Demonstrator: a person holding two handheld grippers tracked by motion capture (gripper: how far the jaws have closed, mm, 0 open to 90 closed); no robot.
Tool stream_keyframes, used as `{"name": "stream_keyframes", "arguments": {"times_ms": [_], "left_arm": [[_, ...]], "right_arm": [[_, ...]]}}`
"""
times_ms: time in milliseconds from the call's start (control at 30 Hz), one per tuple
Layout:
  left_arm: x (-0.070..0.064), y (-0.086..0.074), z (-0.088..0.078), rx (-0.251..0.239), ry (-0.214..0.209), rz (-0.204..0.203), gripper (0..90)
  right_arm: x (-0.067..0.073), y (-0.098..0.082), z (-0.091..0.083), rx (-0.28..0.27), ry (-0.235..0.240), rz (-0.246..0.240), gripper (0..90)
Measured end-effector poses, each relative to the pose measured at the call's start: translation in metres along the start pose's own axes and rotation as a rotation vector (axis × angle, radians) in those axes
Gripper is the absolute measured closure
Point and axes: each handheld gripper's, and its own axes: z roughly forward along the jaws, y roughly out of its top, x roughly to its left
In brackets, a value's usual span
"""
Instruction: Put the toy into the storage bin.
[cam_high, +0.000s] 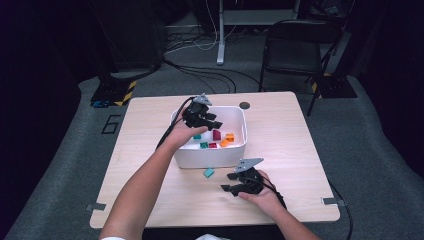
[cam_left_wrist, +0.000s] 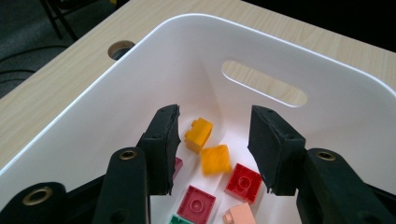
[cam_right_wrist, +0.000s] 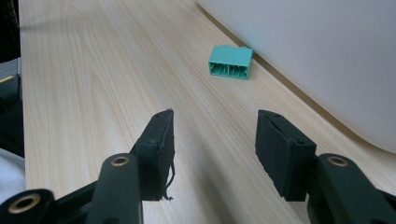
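Teal plastic building brick (cam_right_wrist: 230, 62) lies on the pale wood-grain table (cam_right_wrist: 93, 84) straight ahead of the right hand-held gripper (cam_right_wrist: 215, 140) and slightly to the side of its right jaw, well apart from the tips, with nothing between. The brick rests on its side, its ribbed hollow underside turned toward this hand-held gripper, its long axis running across the line of the jaws and roughly along the outer wall of the white plastic bin (cam_right_wrist: 327, 60), which it sits just beside. In the high view the same brick (cam_high: 208, 172) is on the table in front of the bin's near wall, off the jaw tips of the right hand-held gripper (cam_high: 229, 182), whose jaws stand wide and empty.

The left hand-held gripper (cam_left_wrist: 215, 140) hangs inside the bin (cam_left_wrist: 140, 79) over the loose bricks, jaws apart and gripping nothing; an orange brick (cam_left_wrist: 215, 159) and a yellow one (cam_left_wrist: 198, 134) show in the gap below and beyond them.

By my judgement the right hand is clearly the nearer to the teal brick. Its jaws would meet the brick's short ends, so a straight advance may do, provided the gap spans that length; the bin wall leaves little room on that side.
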Motion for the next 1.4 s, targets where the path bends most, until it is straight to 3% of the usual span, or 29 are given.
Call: {"name": "stream_keyframes", "arguments": {"times_ms": [367,667,967,1400], "left_arm": [[-0.023,-0.007,-0.049,-0.063,-0.002,0.008,51.6],[-0.052,-0.026,-0.072,-0.07,-0.018,0.047,53.3],[-0.067,-0.052,-0.08,-0.06,-0.032,0.022,53.3],[-0.076,-0.099,-0.076,-0.062,-0.003,-0.013,54.1]], "right_arm": [[-0.001,0.0,0.0,-0.001,-0.007,-0.005,46.6],[0.0,0.0,0.0,0.001,-0.009,0.001,46.5],[-0.001,0.0,-0.001,-0.003,-0.01,0.008,46.5],[-0.002,0.0,-0.002,-0.008,-0.011,0.011,46.5]]}}
